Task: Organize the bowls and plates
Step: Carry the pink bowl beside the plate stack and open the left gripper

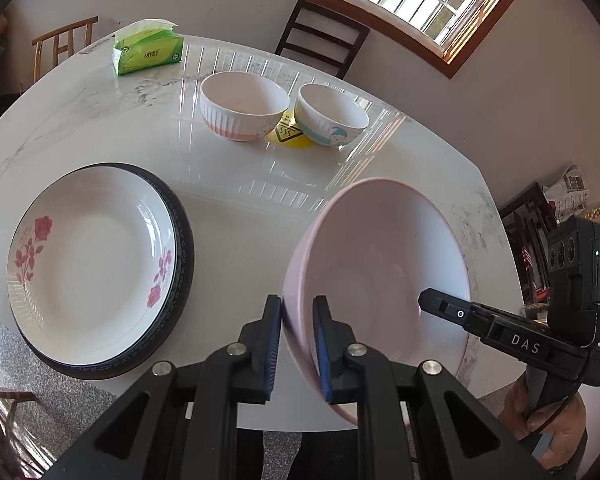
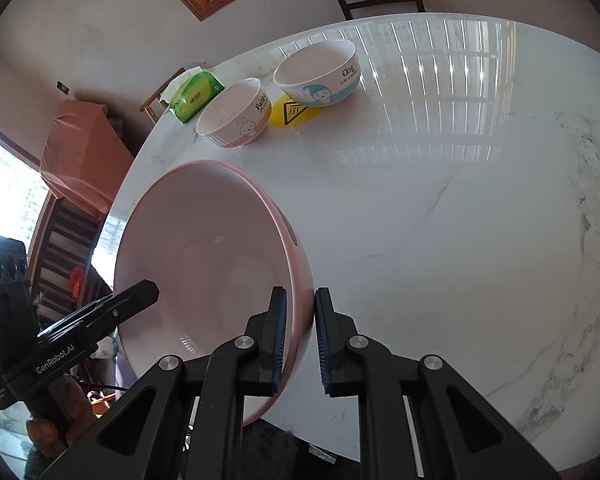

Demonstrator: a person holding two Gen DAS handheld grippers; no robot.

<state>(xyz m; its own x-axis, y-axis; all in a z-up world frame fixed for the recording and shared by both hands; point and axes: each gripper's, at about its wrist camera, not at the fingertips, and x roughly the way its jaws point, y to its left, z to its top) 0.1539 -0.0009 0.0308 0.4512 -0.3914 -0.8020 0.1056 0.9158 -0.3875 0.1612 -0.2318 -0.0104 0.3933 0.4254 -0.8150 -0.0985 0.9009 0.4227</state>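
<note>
Marble-patterned table: white glossy round tabletop (image 1: 100, 120) with grey veins, bearing all the crockery.
Large bowl: pale pink, smooth, wide bowl (image 1: 380, 248), tilted above the table's near edge, gripped by its rim on two opposite sides.
Plate stack: white shallow plate with pink rose print (image 1: 96, 264) lying on a black-rimmed plate (image 1: 184, 264), left of the pink bowl.
Small bowls: white ribbed bowl with pink band and rabbit (image 1: 242, 106) and white bowl with blue cartoon figure (image 1: 330, 114), side by side at the far side, a yellow warning sticker (image 1: 290, 136) between them.
Tissue pack: green, soft (image 1: 148, 50), at the far edge.
Left gripper (image 1: 297, 344): black, blue pads, jaws nearly closed, pinching the bowl's rim.
Right gripper (image 2: 300, 340): likewise, clamped on the opposite rim.
</note>
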